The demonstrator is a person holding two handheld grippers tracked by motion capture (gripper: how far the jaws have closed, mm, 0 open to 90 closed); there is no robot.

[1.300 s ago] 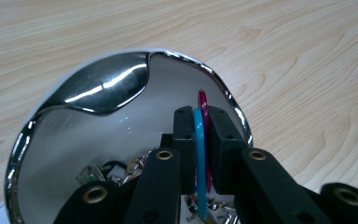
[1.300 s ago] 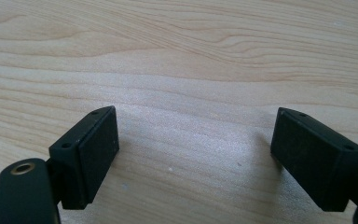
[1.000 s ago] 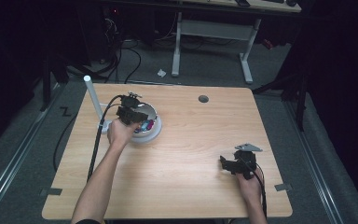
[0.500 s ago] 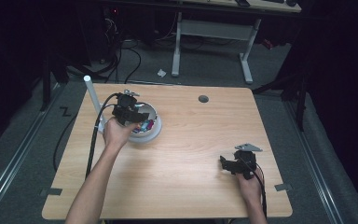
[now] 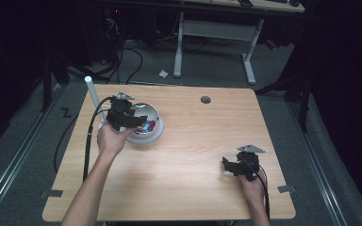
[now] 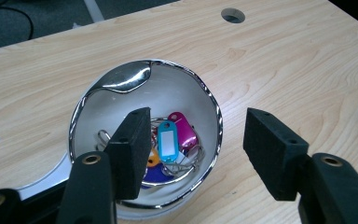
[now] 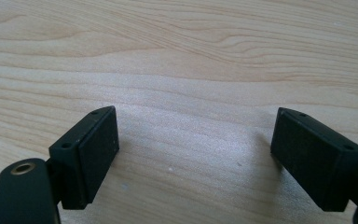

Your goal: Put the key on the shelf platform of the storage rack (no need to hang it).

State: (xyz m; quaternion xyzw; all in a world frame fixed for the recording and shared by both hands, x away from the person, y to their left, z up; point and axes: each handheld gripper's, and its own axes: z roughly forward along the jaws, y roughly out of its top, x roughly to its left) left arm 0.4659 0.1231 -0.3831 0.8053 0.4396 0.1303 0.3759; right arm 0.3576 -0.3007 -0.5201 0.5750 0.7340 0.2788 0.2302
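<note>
The left gripper [image 6: 198,154] hangs over the bowl [image 6: 116,84] near the table's [image 5: 193,141] left rear part, its jaws spread wide with nothing between them, one jaw over the inside of the bowl and the other beyond its rim. In the bowl lie key tags [image 6: 168,142] in blue, pink, purple and orange on wire rings. The right gripper [image 7: 193,156] sits low over bare wood near the front right, well apart from the bowl, its jaws also spread and empty.

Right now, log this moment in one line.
left gripper: open, above bowl of key tags | right gripper: open, empty, over bare table
</note>
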